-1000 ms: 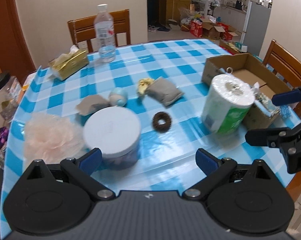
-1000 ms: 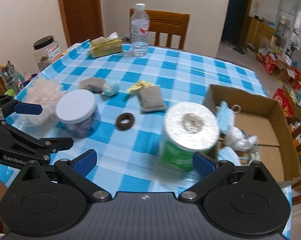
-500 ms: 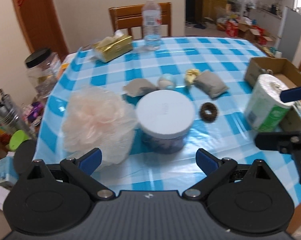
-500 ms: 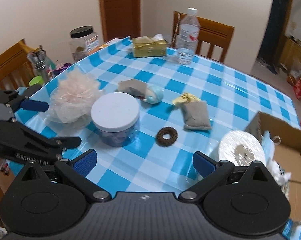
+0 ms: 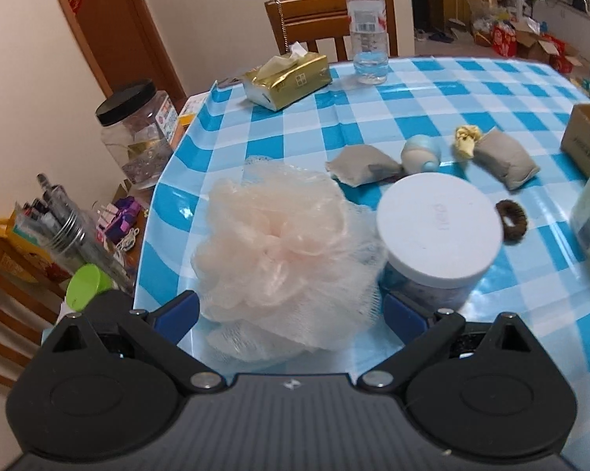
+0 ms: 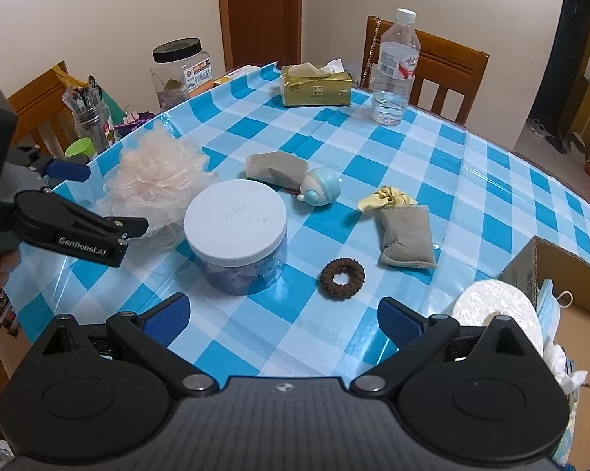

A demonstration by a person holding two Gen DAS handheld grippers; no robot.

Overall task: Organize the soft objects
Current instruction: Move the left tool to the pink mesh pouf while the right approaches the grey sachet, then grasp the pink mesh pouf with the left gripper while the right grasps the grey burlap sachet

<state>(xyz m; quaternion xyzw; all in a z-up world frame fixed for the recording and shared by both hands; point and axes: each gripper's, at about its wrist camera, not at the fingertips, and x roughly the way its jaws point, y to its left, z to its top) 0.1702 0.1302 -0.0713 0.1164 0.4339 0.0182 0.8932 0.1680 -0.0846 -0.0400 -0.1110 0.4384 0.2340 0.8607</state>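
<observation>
A pale pink mesh bath pouf (image 5: 279,243) lies near the table's left edge. My left gripper (image 5: 291,314) is open, with one finger on each side of the pouf. In the right wrist view the same pouf (image 6: 157,176) sits against the left gripper (image 6: 106,200). My right gripper (image 6: 283,316) is open and holds nothing, hovering at the table's near edge. Beyond it lie a brown hair scrunchie (image 6: 342,278), two grey fabric pouches (image 6: 406,235) (image 6: 275,167), a yellow cloth scrunchie (image 6: 387,196) and a round blue toy (image 6: 320,191).
A white-lidded jar (image 6: 236,223) stands just right of the pouf. A toilet roll (image 6: 495,310) and an open cardboard box (image 6: 581,314) are at the right. A gold tissue pack (image 6: 314,88) and a water bottle (image 6: 395,70) stand at the far side. Jars and pens crowd the left.
My left gripper has swung left from the jar to the pouf and closed in until the pouf lies between its fingers. The right gripper has turned left, away from the toilet roll.
</observation>
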